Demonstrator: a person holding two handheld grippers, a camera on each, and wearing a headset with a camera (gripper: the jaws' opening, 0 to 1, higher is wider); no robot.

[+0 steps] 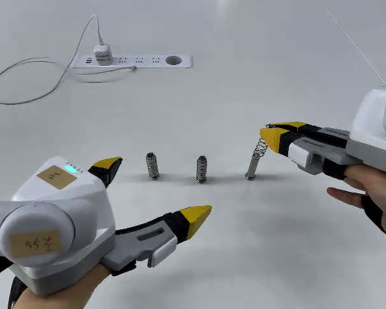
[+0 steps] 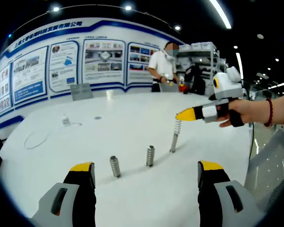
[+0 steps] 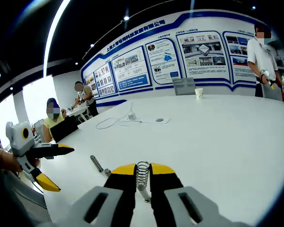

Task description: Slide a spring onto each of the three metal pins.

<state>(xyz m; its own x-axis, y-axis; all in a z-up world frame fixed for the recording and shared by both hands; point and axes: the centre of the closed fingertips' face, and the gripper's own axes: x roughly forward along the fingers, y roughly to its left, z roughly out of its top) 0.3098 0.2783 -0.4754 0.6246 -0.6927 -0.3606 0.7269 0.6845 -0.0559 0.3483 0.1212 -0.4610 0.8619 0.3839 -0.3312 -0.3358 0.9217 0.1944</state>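
Head view: at the far left of the white worktop (image 1: 257,71) lie a power strip (image 1: 148,61), a plugged-in charger (image 1: 103,54) and a looping cable (image 1: 19,80), well apart from the pins. Open worktop lies on every side of the row. The left pin (image 1: 150,156) and middle pin (image 1: 201,158) stand upright at mid-worktop, each wrapped by a grey spring (image 1: 201,171). The right pin (image 1: 251,170) leans, foot on the worktop, with the third spring (image 1: 260,149) on its upper end. The right gripper (image 1: 267,134) has its yellow-tipped jaws pressed onto that spring. The left gripper (image 1: 152,192) hovers on the near side, its jaws spread wide and holding nothing.
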